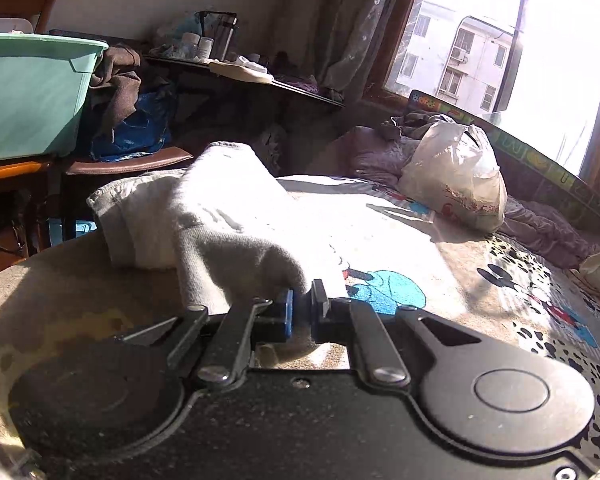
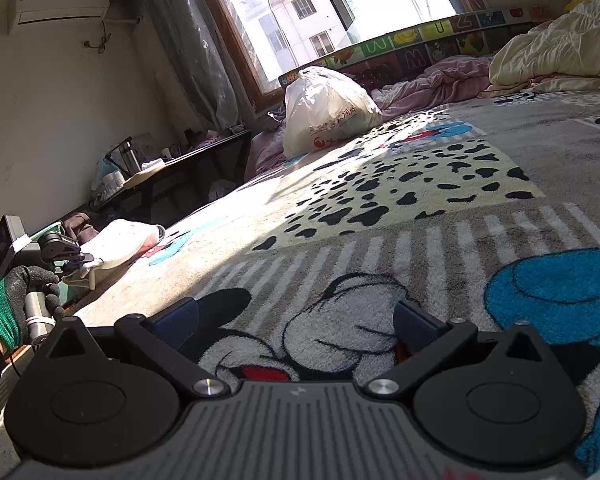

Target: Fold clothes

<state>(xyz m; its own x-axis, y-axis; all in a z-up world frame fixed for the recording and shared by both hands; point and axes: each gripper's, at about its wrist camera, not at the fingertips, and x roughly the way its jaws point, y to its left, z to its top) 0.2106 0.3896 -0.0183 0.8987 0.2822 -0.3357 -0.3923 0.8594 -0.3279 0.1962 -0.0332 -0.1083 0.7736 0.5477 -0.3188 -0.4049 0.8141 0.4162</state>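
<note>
A white garment (image 1: 220, 216) lies bunched near the bed's left edge, partly rolled over itself. My left gripper (image 1: 302, 300) is shut on its near corner, the cloth pinched between the blue pads. From the right wrist view the same garment (image 2: 120, 240) shows far left, with the left gripper (image 2: 85, 259) at its edge, held by a gloved hand (image 2: 32, 280). My right gripper (image 2: 296, 320) stands open low over the cartoon-print blanket (image 2: 380, 200), with nothing between its fingers.
A white plastic bag (image 1: 456, 176) sits on the bed near the window, beside crumpled lilac bedding (image 1: 548, 228). A teal plastic tub (image 1: 28, 92) stands on a chair left of the bed. A cream quilt (image 2: 560, 52) lies at the far right. A cluttered dark table (image 1: 240, 72) stands by the wall.
</note>
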